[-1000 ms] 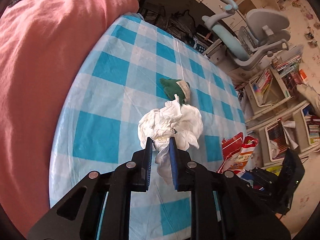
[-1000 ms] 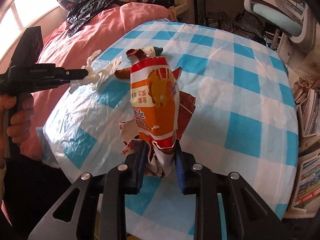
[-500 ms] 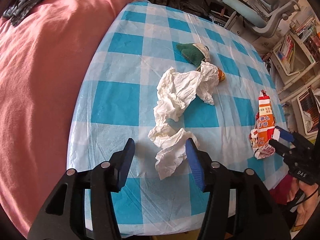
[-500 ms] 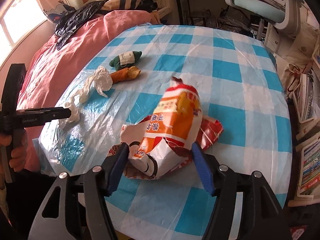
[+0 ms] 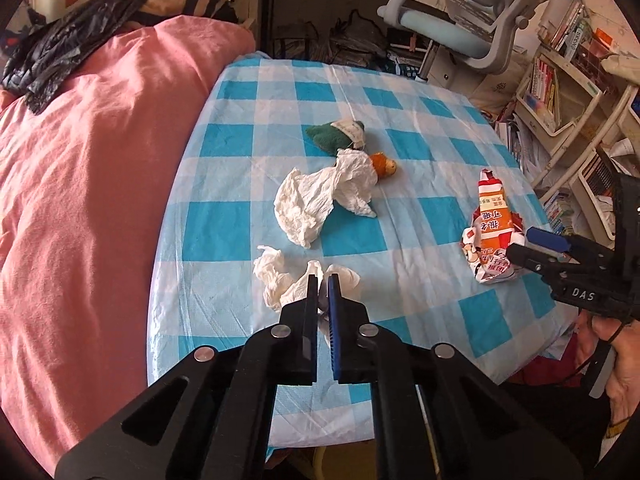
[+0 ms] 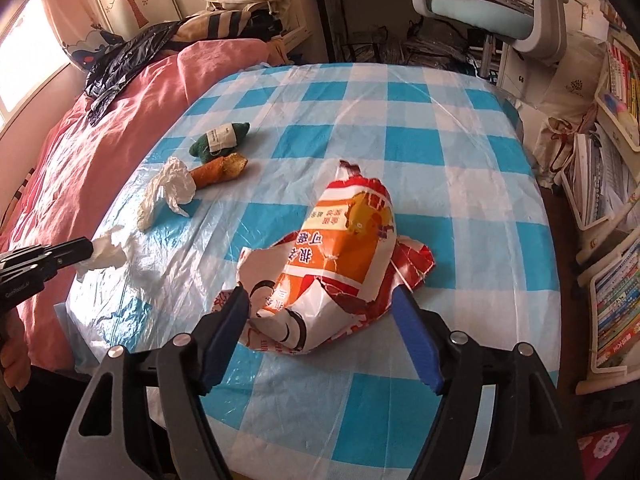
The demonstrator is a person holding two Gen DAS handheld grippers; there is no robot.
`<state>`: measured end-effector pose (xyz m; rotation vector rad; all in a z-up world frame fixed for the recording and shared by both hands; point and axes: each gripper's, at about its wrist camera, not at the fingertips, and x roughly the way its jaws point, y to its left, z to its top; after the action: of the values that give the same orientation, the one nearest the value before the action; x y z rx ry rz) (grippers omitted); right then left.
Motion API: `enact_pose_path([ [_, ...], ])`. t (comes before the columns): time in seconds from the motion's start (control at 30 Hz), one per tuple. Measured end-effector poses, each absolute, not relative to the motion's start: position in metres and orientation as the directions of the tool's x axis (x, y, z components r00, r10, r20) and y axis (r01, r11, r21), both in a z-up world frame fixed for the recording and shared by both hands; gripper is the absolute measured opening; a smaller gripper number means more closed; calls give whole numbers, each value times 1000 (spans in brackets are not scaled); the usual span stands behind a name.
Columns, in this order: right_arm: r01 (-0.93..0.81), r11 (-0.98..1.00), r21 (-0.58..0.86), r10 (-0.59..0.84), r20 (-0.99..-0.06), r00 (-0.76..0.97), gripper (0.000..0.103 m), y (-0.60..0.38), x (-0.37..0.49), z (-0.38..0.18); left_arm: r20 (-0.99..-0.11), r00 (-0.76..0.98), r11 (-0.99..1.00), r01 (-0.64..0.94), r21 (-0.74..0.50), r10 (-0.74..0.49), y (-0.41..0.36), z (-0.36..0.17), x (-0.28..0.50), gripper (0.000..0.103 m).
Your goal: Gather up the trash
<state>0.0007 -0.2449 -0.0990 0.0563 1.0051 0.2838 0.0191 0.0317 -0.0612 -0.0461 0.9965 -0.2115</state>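
Surface: checked tablecloth [image 5: 280, 216], slick plastic.
Tissue [image 5: 276, 276]: light, soft; left gripper [image 5: 323, 280] just clenched on its crumpled edge.
Wrapper [image 6: 340, 256]: light, crinkly; right gripper [image 6: 320, 300] just released, jaws straddling it.

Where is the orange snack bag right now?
The snack bag lies crumpled on the checked tablecloth near its front edge, between the open right claw's fingers, well right of the tissue.
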Motion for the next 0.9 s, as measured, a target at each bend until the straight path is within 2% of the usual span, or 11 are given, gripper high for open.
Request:
enact_pose_path([
  [0.2,-139,963,229,268,-850,454,76,-248,3,-113,-784,563,965,185,-187,-260,29,-44,12,5],
  [0.47,-131,974,183,222,-875,430,76,-244,4,-106,-766,568,952,225,-208,-302,22,-38,7,5],
  [0.57,-122,974,189,224,-865,449,76,-249,2,-103,-759,570,948,227,-224,-315,24,-37,8,5],
  [0.7,-73,959,274,275,-840,467,77,-260,1,-108,-757,569,947,226,-230,-320,24,-37,10,5],
  [0.9,-58,961,270,260,-816,515,77,-270,0,-97,-765,567,951,224,-213,-304,20,-39,12,5],
])
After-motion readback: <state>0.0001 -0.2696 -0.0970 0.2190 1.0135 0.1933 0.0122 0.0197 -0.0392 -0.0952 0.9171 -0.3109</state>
